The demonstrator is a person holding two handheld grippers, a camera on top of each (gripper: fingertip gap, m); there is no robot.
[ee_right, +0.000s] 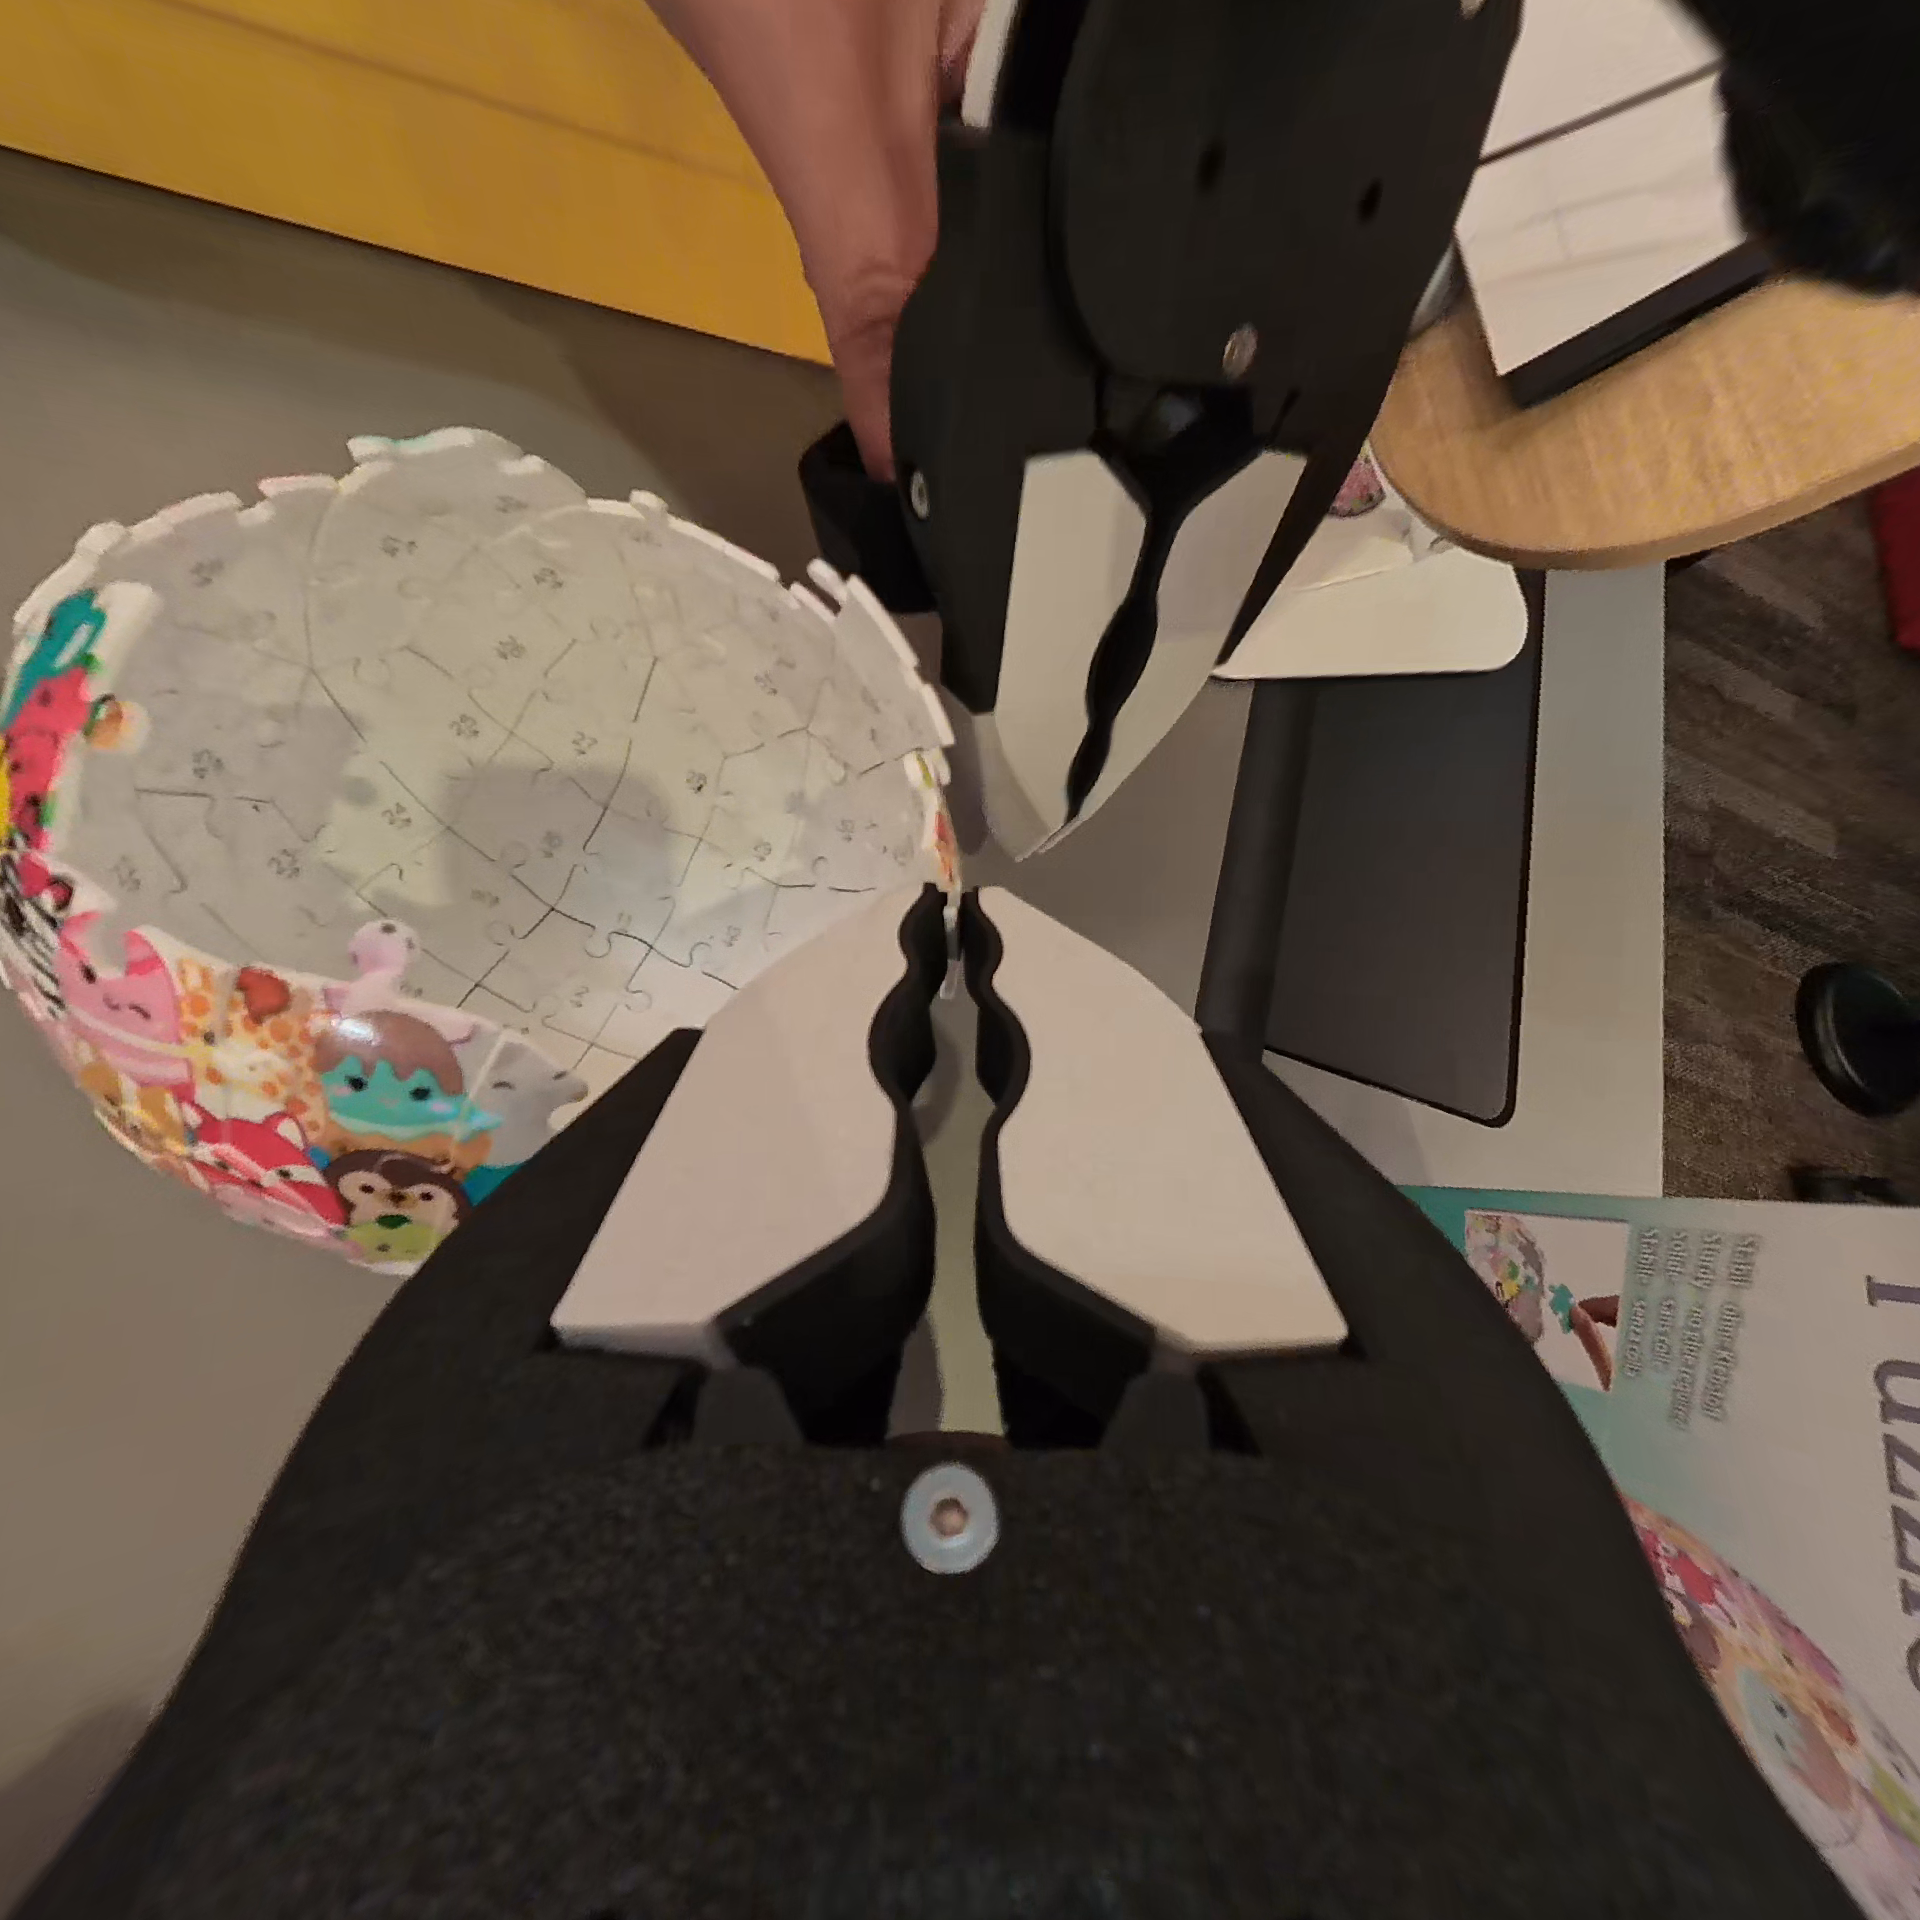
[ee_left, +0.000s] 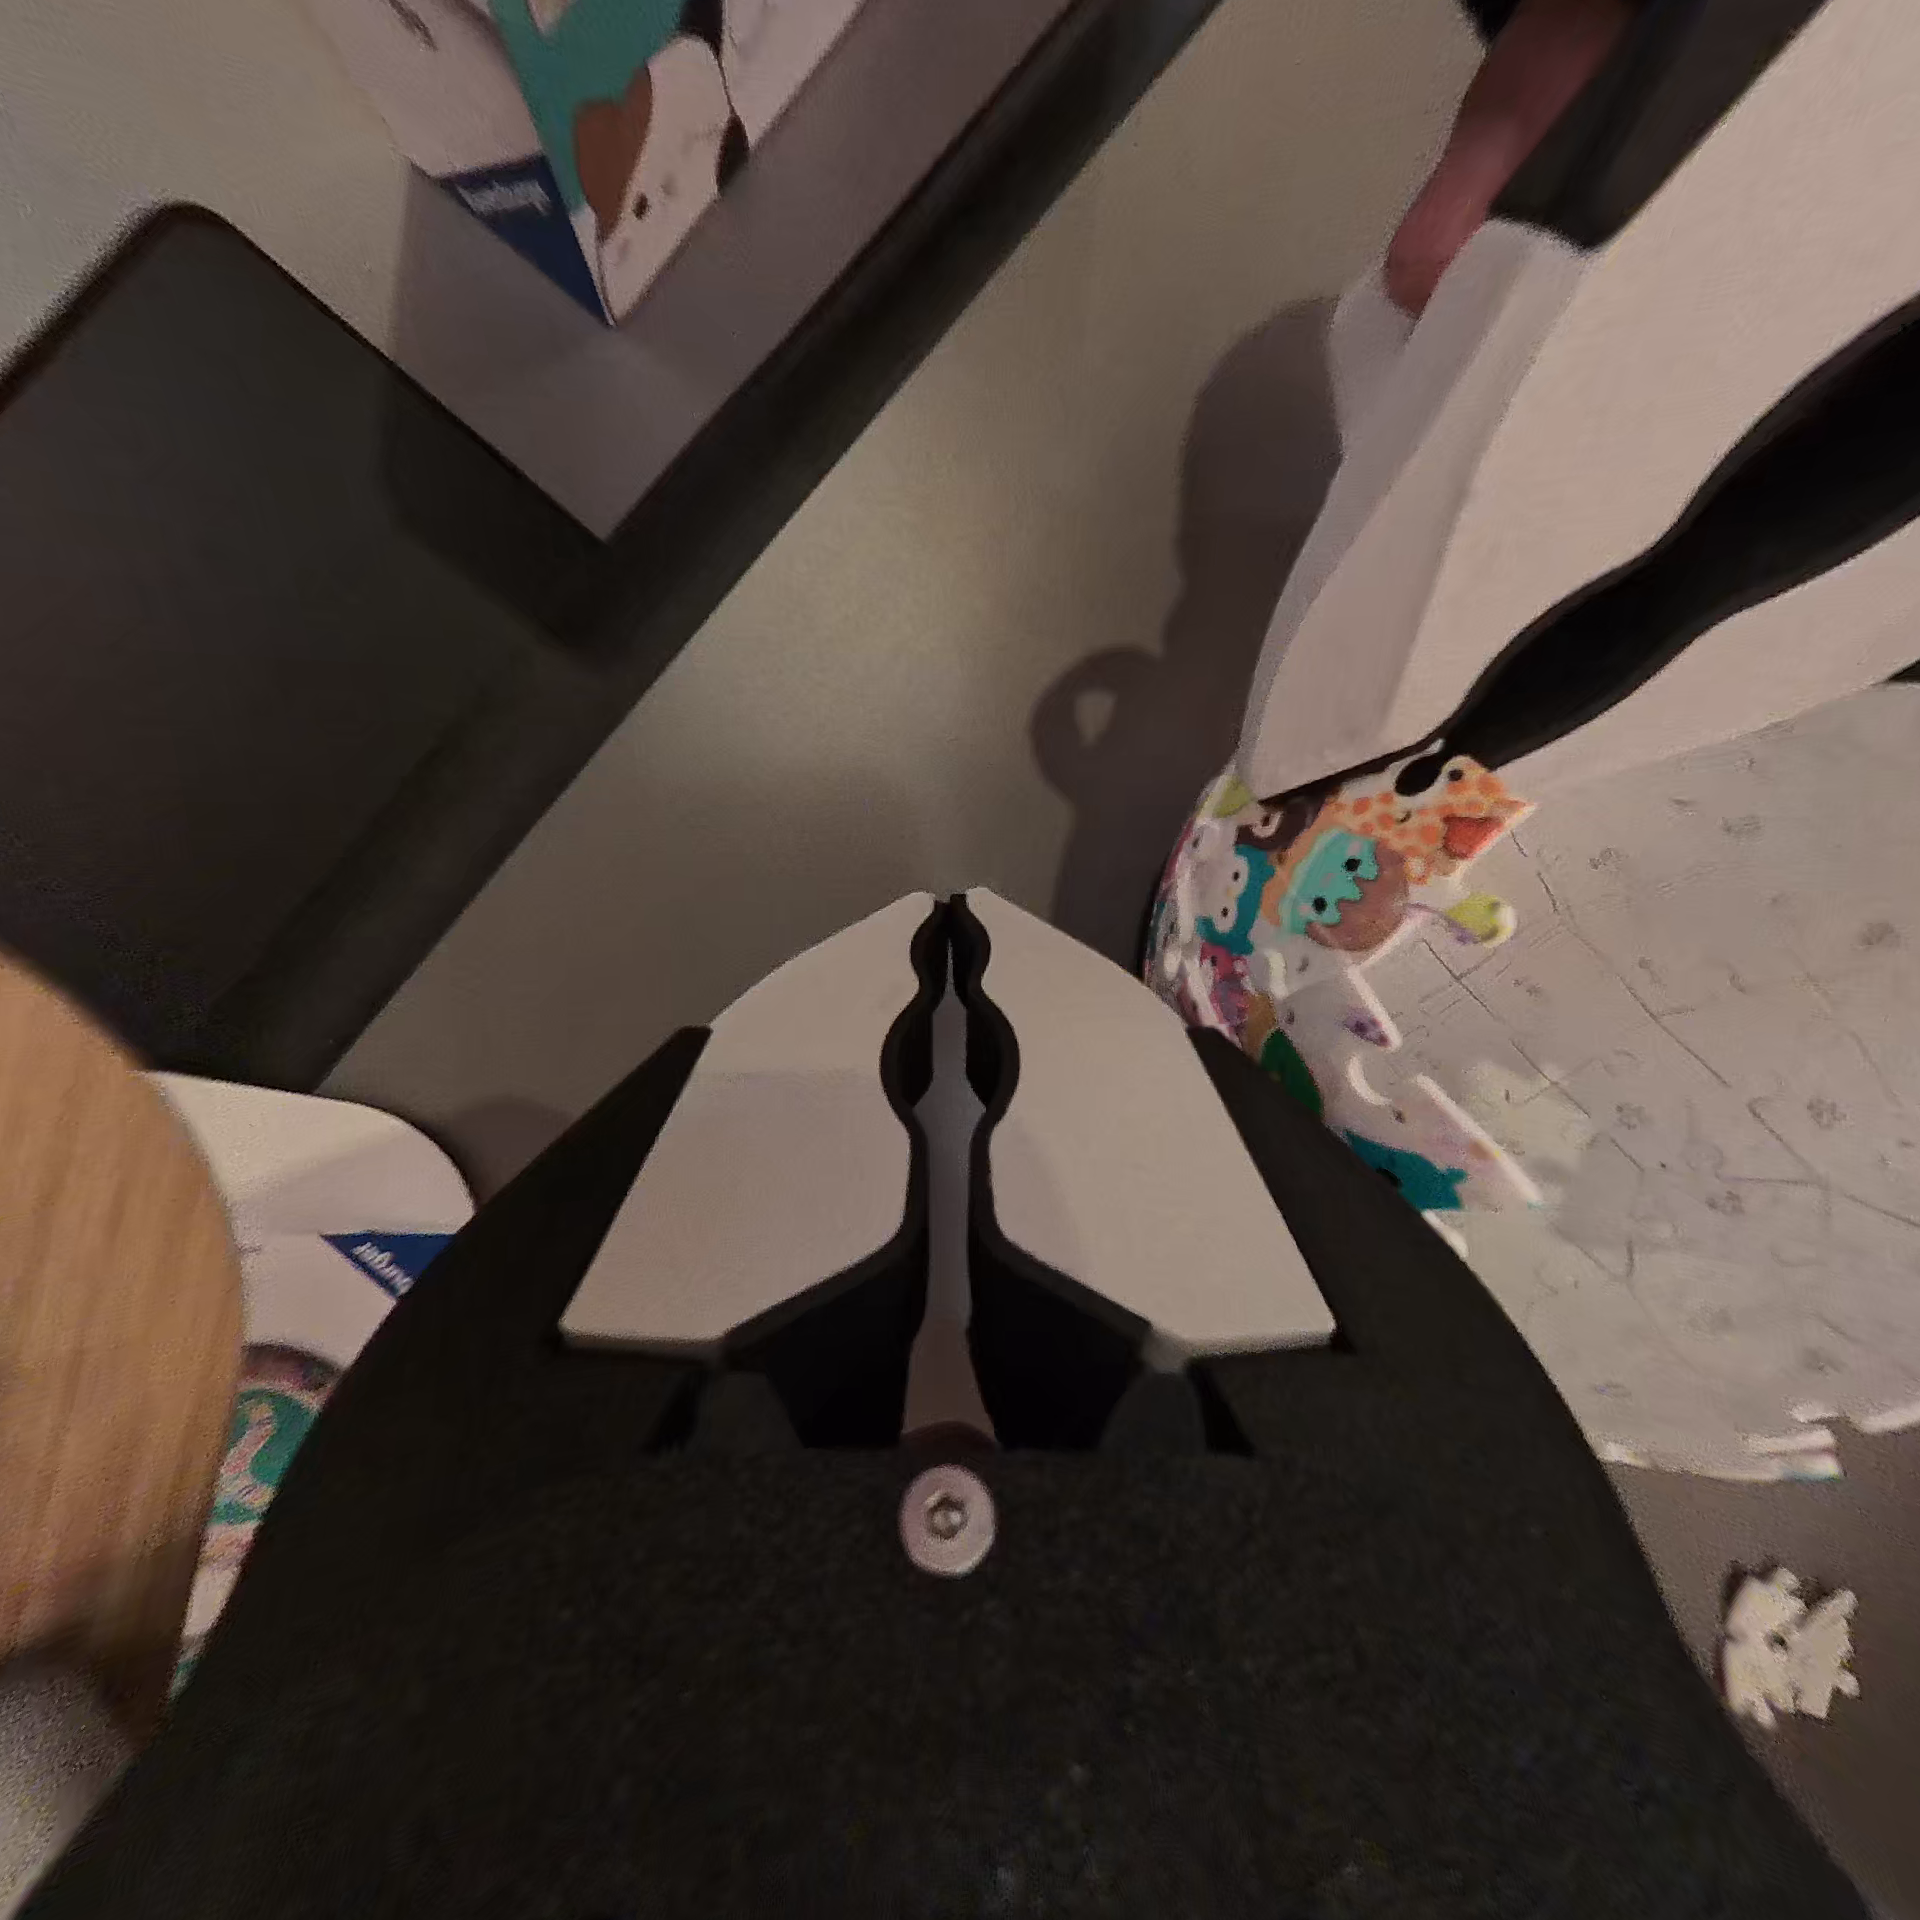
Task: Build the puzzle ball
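A: Gripping anything, that right tool (ee_right: 954, 914)?

B: Yes, its tips are pinched on the thin white rim of the puzzle ball (ee_right: 436, 790), at the edge of the shell nearest that tool. The ball is only half built, an open bowl with a white numbered inside and cartoon animals on the outside, lying to the left of the right tool on the pale surface (ee_right: 156, 1403).

A: And the left tool (ee_left: 951, 906)?

B: Its tips meet with nothing between them. From the right wrist view it points down, its tips just beyond the right tool's tips and just beside the same rim; I cannot tell whether it touches.

A: Any loose bits?

B: One small white puzzle piece (ee_left: 1787, 1652) lies on the surface, to the right of the left tool's body and near the ball's jagged edge.

A: What else is around?

B: A printed box (ee_right: 1766, 1455) lies to the right of the right tool. A dark flat slab (ee_right: 1392, 883) sits beyond it, behind the left tool.
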